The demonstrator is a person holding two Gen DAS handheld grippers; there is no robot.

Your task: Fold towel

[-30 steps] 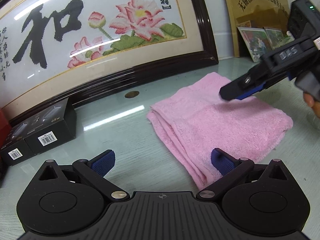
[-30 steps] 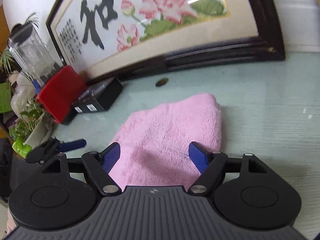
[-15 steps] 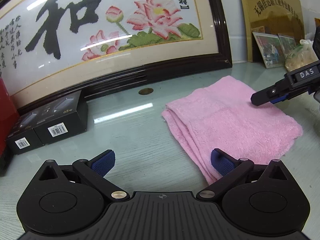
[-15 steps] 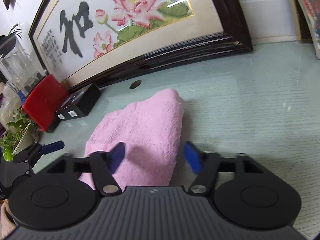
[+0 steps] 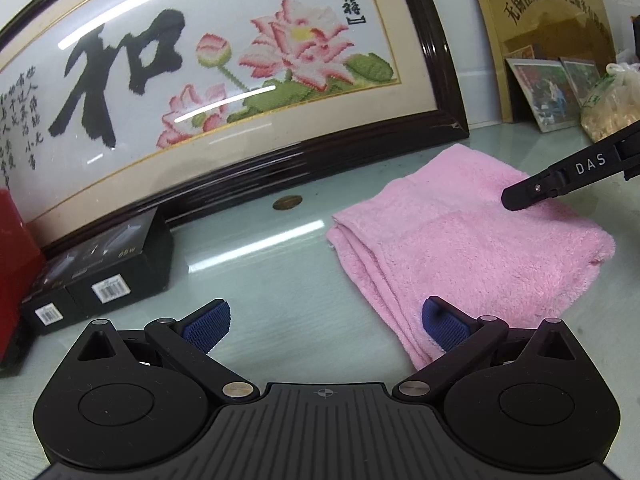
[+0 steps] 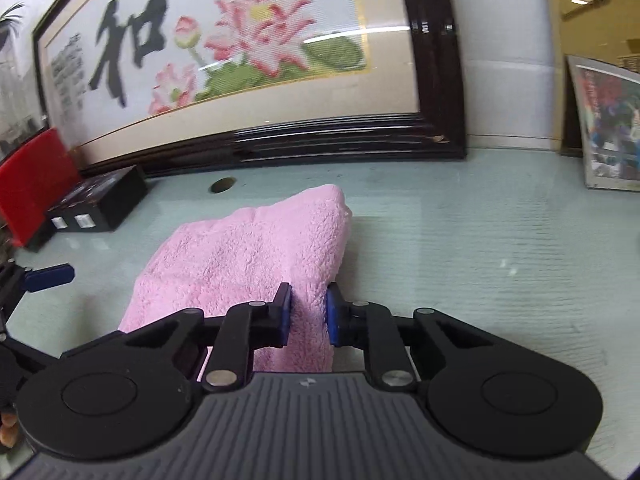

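A pink towel (image 5: 464, 240) lies folded in several layers on the pale green glass table (image 5: 256, 280). My left gripper (image 5: 326, 322) is open and empty, low over the table at the towel's near left corner, its right pad at the towel's edge. My right gripper (image 6: 308, 316) is shut on the towel's right edge (image 6: 308, 292), pinching a fold of it between the blue pads. In the left wrist view a finger of the right gripper (image 5: 560, 180) reaches over the towel's far right side.
A large framed lotus embroidery (image 5: 224, 92) leans along the back. Two black boxes (image 5: 100, 276) and a red box (image 5: 16, 264) stand at the left. A coin (image 5: 287, 202) lies behind the towel. Framed photos (image 5: 548, 92) and a bag (image 5: 612, 108) stand at the right.
My right gripper has swung to the towel's right edge and closed on it. My left gripper stays open and has drawn back a little to the left.
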